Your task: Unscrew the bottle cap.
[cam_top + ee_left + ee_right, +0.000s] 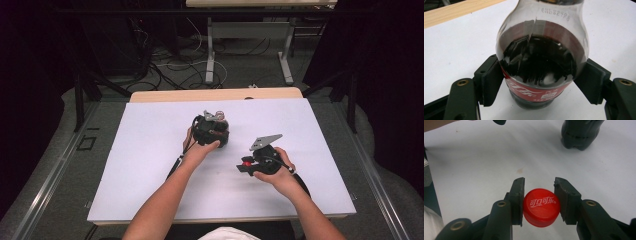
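Note:
A plastic cola bottle with dark drink and a red label stands on the white table sheet. My left gripper is shut on it, one pad pressing each side at label height. In the high view the left gripper covers most of the bottle, whose neck pokes out above it. My right gripper is shut on a red screw cap with white lettering, held just over the sheet. From above, the right gripper and cap sit right of and nearer than the bottle.
The bottle's base shows far off in the right gripper view. A wooden table edge runs along the back of the sheet. Beyond it are floor cables and another table's white legs. Dark curtains flank both sides.

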